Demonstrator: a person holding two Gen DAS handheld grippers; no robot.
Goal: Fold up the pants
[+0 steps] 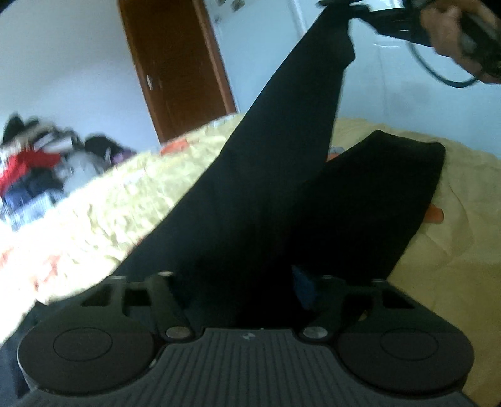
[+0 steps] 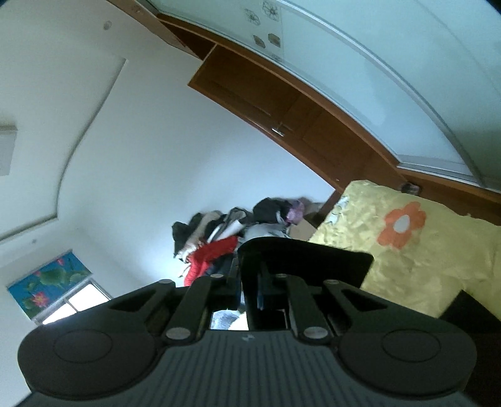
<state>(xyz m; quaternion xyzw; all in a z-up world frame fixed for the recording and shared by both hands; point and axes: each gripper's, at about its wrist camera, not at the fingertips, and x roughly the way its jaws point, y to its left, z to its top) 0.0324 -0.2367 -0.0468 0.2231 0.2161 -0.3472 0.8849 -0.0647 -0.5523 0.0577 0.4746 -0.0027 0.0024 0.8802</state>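
Note:
Black pants [image 1: 266,175] lie on a yellow bedspread [image 1: 94,219]. One leg rises taut to the top right, where my right gripper [image 1: 360,6], held by a hand [image 1: 447,31], pinches its end. The other leg [image 1: 385,188] lies flat on the bed. In the right wrist view my right gripper [image 2: 247,281] is shut on a fold of the black fabric [image 2: 307,263]. The waist end of the pants fills the space between the jaws of my left gripper [image 1: 247,281]; dark cloth hides its fingertips, and only a blue pad [image 1: 302,288] shows.
A pile of mixed clothes [image 1: 37,166] [image 2: 235,225] sits past the bed's far edge. A brown wooden door [image 1: 175,72] and a wardrobe [image 2: 281,109] stand behind. The bedspread [image 2: 422,250] carries an orange flower print. A cable [image 1: 438,72] loops below the right gripper.

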